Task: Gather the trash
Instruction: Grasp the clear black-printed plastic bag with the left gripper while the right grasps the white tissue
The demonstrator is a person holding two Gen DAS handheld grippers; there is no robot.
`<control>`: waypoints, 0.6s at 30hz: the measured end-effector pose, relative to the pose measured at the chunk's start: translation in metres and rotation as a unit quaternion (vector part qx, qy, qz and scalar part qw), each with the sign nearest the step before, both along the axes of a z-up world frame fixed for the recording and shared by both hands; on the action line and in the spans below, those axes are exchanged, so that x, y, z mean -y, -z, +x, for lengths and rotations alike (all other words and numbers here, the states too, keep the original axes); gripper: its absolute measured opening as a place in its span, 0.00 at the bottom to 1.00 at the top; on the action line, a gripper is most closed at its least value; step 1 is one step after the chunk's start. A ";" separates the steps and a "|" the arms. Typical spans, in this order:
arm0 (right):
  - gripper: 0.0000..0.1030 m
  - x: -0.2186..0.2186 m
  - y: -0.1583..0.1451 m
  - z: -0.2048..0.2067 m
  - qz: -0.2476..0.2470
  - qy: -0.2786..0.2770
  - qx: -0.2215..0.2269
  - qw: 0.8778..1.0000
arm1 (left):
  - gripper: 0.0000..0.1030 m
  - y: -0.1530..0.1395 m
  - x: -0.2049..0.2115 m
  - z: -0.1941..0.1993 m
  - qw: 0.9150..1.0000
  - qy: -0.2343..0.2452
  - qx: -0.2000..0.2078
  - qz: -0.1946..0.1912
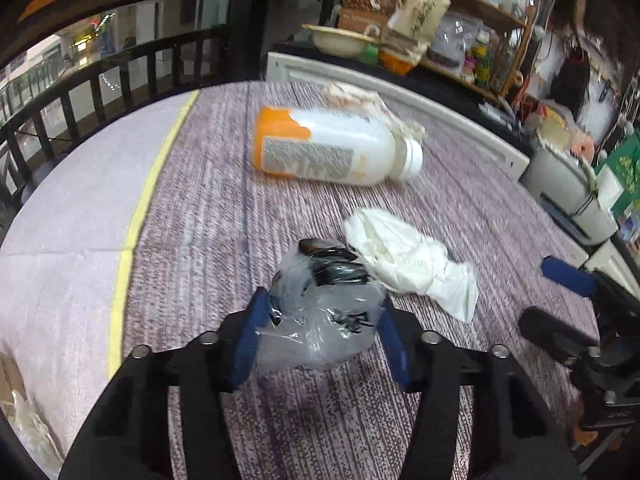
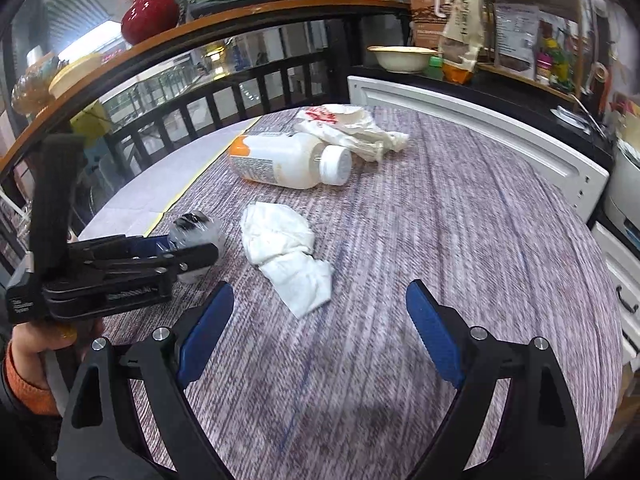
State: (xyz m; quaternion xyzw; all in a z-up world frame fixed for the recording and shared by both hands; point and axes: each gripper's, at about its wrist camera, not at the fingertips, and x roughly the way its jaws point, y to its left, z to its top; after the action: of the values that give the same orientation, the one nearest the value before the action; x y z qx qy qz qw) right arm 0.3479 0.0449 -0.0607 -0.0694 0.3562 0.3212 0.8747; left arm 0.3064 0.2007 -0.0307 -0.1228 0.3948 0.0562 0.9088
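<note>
left wrist view: my left claw (image 1: 320, 320) is closed on the clear plastic wrapper (image 1: 320, 312) with something dark inside, both blue pads pressing its sides, low over the desk (image 1: 200, 208); i cannot tell whether it is lifted. the white tissue wad (image 1: 412, 260) lies just beside the wrapper, and the white bottle (image 1: 332, 148) on its side is beyond the wad.

right wrist view: my right claw (image 2: 320, 328) is wide open and empty, short of the wad (image 2: 286, 252). behind the bottle (image 2: 288, 160), touching it, is a crumpled bag with red print (image 2: 348, 124).

judgement: early stage. one item gripped, three left on the desk; no bin in view.
</note>
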 end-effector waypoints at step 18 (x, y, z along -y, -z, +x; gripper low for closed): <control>0.18 -0.079 0.028 0.038 -0.080 -0.037 -0.015 0.996 | 0.46 -0.022 -0.010 -0.022 0.995 -0.039 0.075 0.045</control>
State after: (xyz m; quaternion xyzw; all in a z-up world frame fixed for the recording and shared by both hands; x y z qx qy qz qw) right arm 0.3861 0.1243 -0.0885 -0.1475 0.3908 0.3251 0.8484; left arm 0.2842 0.2108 -0.0088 -0.1012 0.3176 0.0998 0.9375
